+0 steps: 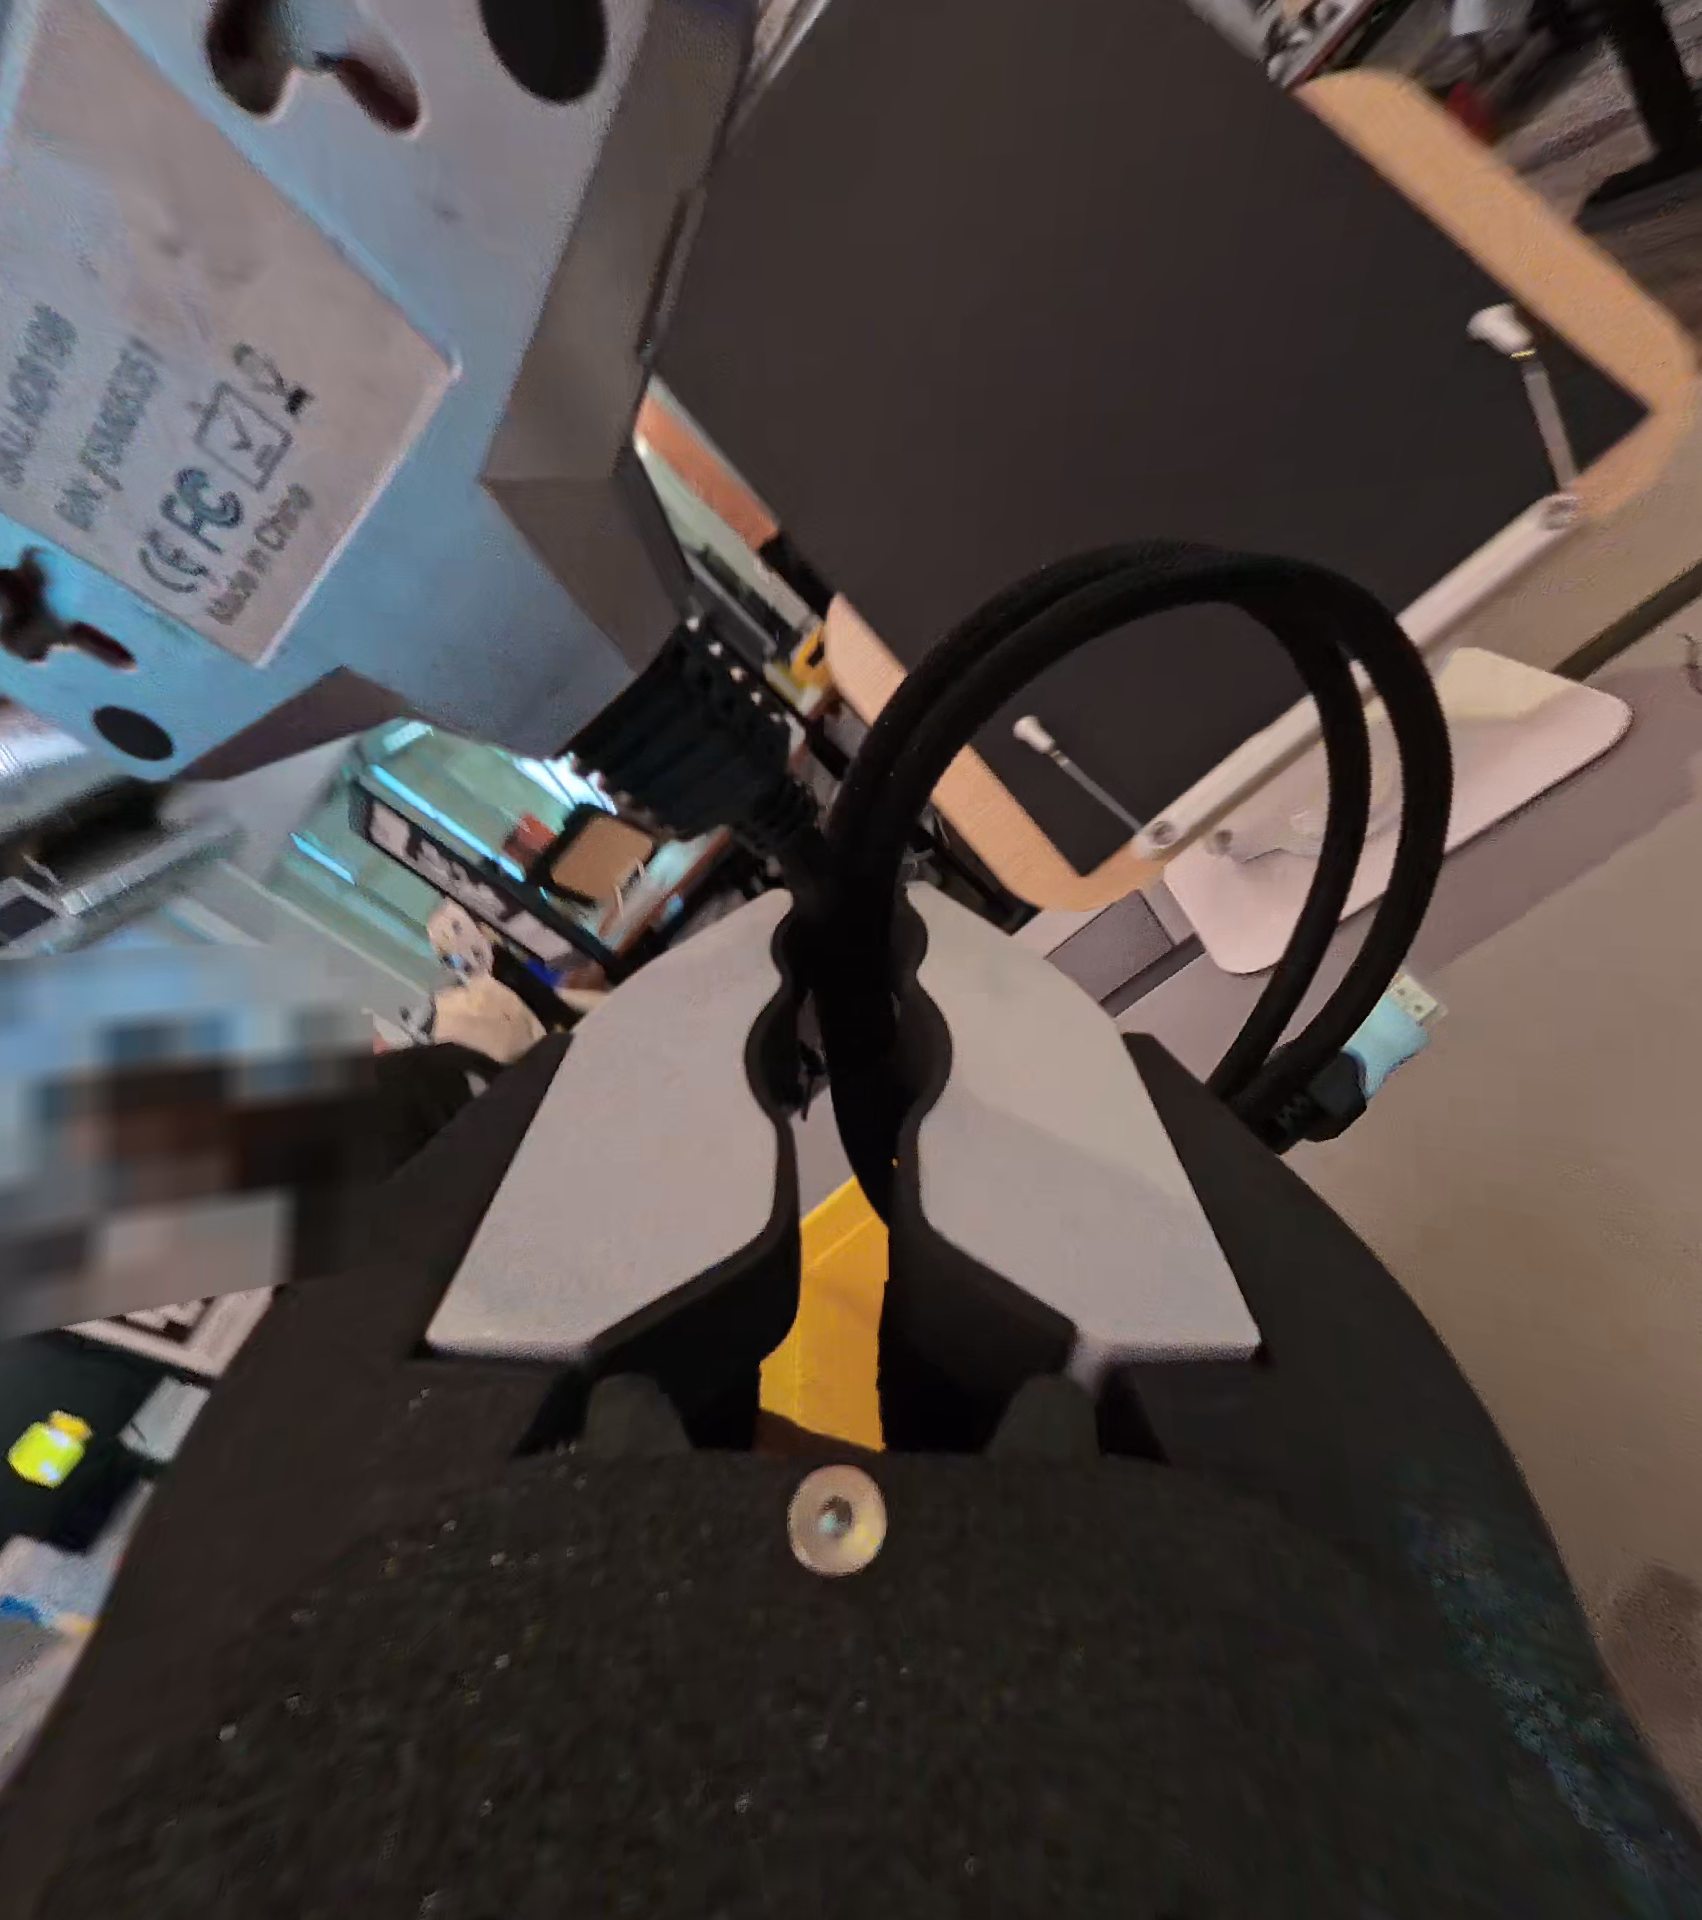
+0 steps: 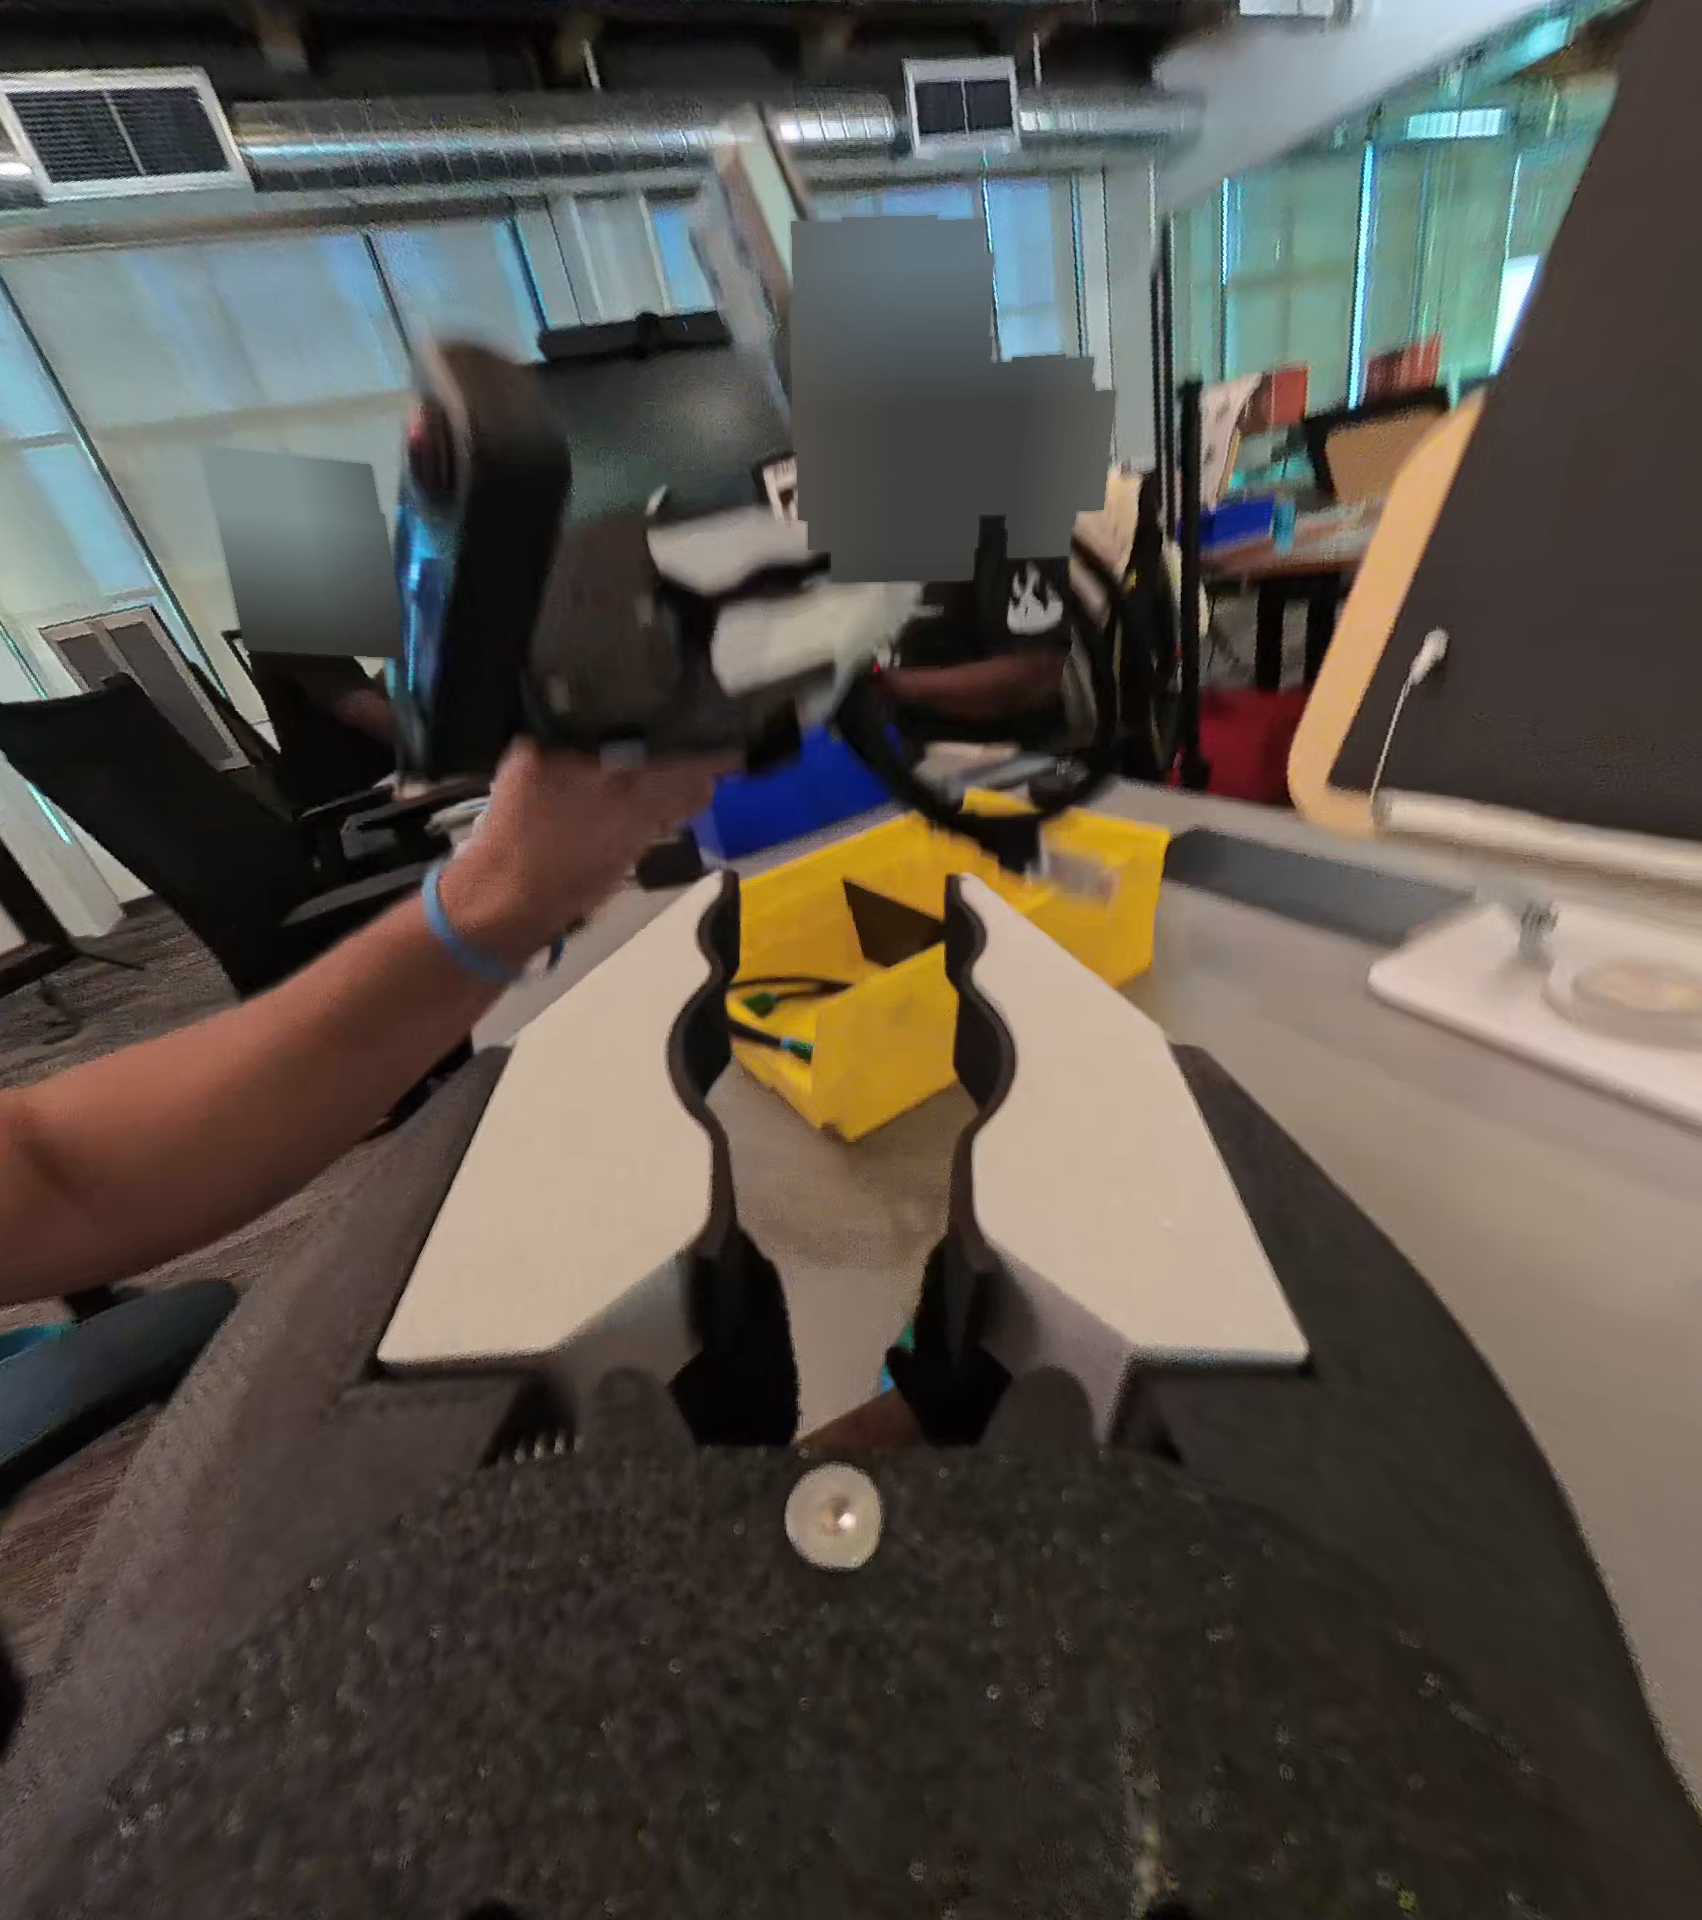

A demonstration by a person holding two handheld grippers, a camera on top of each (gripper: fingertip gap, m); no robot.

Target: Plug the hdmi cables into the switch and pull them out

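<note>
Black HDMI cable (image 1: pixel 1138 582) loops up, plug (image 1: pixel 691 738) seated in grey switch (image 1: pixel 203 343) held aloft. Left gripper (image 1: pixel 847 997) pinches cable narrow. Right gripper (image 2: pixel 842 966) wide, empty, over yellow bin (image 2: pixel 888 1029).

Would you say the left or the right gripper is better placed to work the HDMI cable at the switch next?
Left, probably. The left gripper is shut on the black cable, close behind its plug at the switch. The right gripper is open, empty and farther back over the table.
</note>
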